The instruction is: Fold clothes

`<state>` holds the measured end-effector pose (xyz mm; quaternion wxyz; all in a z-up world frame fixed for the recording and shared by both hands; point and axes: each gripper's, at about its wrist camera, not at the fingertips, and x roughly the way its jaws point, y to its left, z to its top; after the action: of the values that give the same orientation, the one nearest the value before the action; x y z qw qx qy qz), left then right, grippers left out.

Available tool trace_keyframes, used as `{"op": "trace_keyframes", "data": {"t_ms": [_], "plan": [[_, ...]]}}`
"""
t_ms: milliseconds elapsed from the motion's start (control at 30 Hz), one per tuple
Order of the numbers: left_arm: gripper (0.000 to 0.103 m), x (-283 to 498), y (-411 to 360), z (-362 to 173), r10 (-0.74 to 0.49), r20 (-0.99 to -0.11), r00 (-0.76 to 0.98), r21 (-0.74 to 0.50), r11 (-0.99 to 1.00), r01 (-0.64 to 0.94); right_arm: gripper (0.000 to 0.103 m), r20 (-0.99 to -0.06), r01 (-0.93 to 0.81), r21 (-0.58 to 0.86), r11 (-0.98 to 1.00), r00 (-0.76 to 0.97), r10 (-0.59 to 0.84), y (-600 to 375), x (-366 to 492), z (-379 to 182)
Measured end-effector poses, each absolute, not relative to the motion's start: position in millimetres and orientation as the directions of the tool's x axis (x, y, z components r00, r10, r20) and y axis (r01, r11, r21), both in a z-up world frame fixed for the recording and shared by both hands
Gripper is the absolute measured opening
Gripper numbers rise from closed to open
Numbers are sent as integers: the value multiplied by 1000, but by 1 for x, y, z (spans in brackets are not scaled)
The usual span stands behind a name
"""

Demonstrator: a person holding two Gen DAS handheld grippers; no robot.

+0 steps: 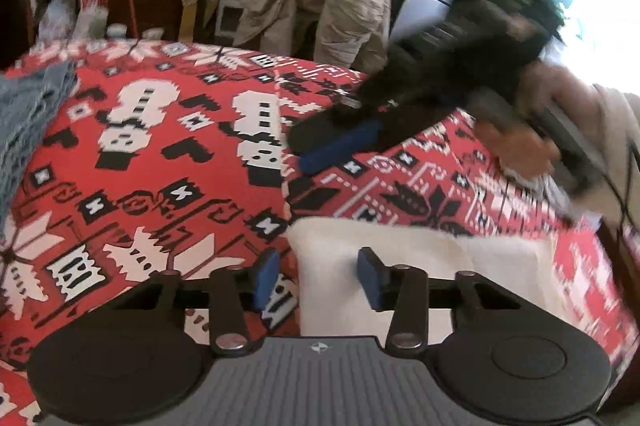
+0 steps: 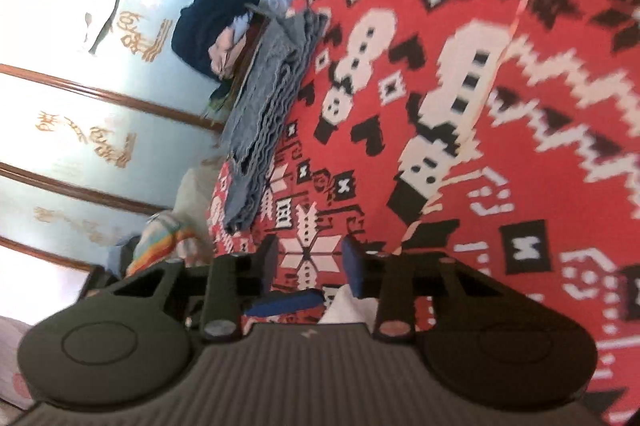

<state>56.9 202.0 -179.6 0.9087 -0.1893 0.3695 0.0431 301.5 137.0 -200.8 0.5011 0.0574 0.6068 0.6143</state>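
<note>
We found the white fleecy cloth (image 1: 420, 258) at lower centre on the red patterned blanket (image 1: 168, 154), its edge between the left gripper (image 1: 320, 276)'s half-spread, empty fingers. The right gripper (image 2: 310, 264) hung partly open and empty; our judgement was that it should pinch the opposite corner before we lifted.

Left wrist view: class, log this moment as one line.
task: fold clothes | left gripper: open over white cloth | right gripper: open, empty | surface: red patterned blanket
</note>
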Motion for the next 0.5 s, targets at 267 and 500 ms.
{"op": "trace_keyframes", "data": {"t_ms": [267,500], "plan": [[16,73,227,-184,-95,-707,701,-358,903,-238,23,-603,-647,697,308,-296,741,101,263,-164],[1,77,240,-193,-59,-729,682,-321,909,-266,23,-657,-670,624,402,-172,734,84,235,-163]]}}
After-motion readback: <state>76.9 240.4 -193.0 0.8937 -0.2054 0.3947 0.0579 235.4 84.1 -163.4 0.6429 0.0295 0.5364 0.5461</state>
